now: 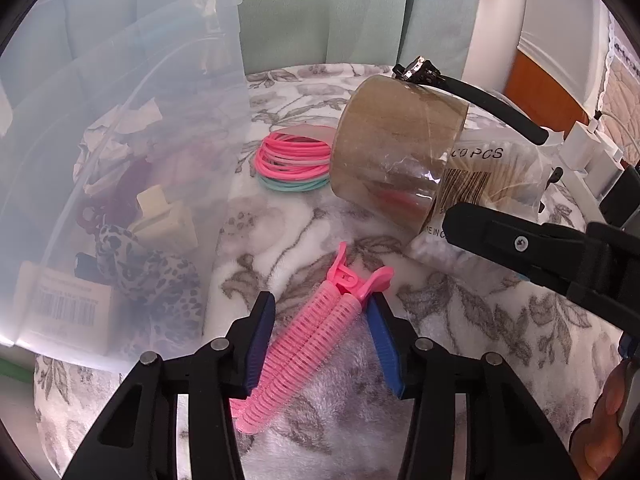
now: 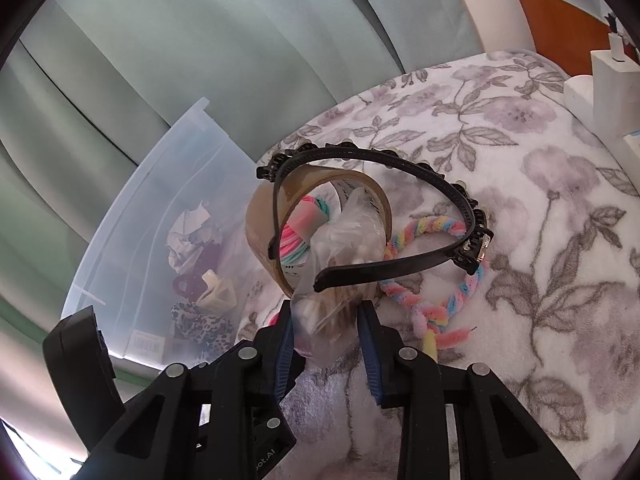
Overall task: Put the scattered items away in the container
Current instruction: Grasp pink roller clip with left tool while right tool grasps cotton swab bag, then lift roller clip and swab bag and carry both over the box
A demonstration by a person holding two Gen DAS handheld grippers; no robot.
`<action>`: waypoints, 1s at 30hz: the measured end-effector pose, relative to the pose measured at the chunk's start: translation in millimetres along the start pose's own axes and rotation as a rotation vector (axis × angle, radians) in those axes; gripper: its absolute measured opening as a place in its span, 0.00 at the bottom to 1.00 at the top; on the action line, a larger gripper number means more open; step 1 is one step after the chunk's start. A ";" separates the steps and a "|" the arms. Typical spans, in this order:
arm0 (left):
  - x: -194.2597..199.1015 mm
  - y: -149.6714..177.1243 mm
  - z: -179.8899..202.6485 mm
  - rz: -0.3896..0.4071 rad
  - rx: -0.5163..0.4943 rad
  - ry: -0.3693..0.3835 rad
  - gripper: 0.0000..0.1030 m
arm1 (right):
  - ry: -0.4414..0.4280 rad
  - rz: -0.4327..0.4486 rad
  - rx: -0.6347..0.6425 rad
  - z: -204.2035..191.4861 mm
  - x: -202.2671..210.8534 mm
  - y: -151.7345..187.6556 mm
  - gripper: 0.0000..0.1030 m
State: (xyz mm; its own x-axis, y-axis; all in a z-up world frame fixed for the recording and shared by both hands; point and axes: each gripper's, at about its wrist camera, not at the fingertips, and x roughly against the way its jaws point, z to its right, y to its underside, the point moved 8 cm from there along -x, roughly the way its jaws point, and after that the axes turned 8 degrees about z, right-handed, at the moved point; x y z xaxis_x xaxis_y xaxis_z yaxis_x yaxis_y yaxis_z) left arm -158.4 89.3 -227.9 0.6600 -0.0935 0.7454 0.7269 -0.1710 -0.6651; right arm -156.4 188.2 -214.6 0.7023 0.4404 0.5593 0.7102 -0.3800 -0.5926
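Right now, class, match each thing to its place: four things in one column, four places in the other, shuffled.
Things:
1. pink clip
2. black headband
3. leopard scrunchie
4. hair ties

Places:
A. inside the clear box
B. resting on the tape roll
C. between the fingers of the left gripper
D. on the blanket beside the tape roll

Pairs: 1-C, 2-B, 3-A, 4-D

Left gripper (image 1: 320,312) open, jaws straddling pink clip (image 1: 308,332) on floral blanket (image 1: 500,320). Clear bin (image 1: 224,92) at left. Hair ties (image 1: 292,162) beside tape roll (image 1: 396,140). Right gripper (image 1: 520,240) by swab bag (image 1: 496,176).
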 end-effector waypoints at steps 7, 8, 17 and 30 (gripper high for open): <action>3.5 -0.8 -0.4 0.005 0.003 0.006 0.39 | 0.002 0.003 -0.008 -1.5 3.3 -2.8 0.27; 4.3 -1.2 -0.5 0.007 0.000 0.005 0.38 | 0.001 0.005 -0.007 -2.1 4.7 -3.1 0.27; 20.8 -5.7 -2.1 0.039 -0.006 0.015 0.32 | -0.016 0.027 -0.010 -11.8 21.9 -5.3 0.25; 66.7 -14.2 6.0 0.093 -0.003 0.074 0.30 | -0.006 0.067 -0.009 -24.9 61.7 -8.0 0.23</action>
State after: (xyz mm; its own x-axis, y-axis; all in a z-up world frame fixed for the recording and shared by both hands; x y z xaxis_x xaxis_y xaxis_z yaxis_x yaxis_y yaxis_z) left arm -123.6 91.4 -169.1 0.7088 -0.1809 0.6819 0.6626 -0.1612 -0.7315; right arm -117.5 198.2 -161.0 0.7477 0.4191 0.5151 0.6624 -0.4160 -0.6230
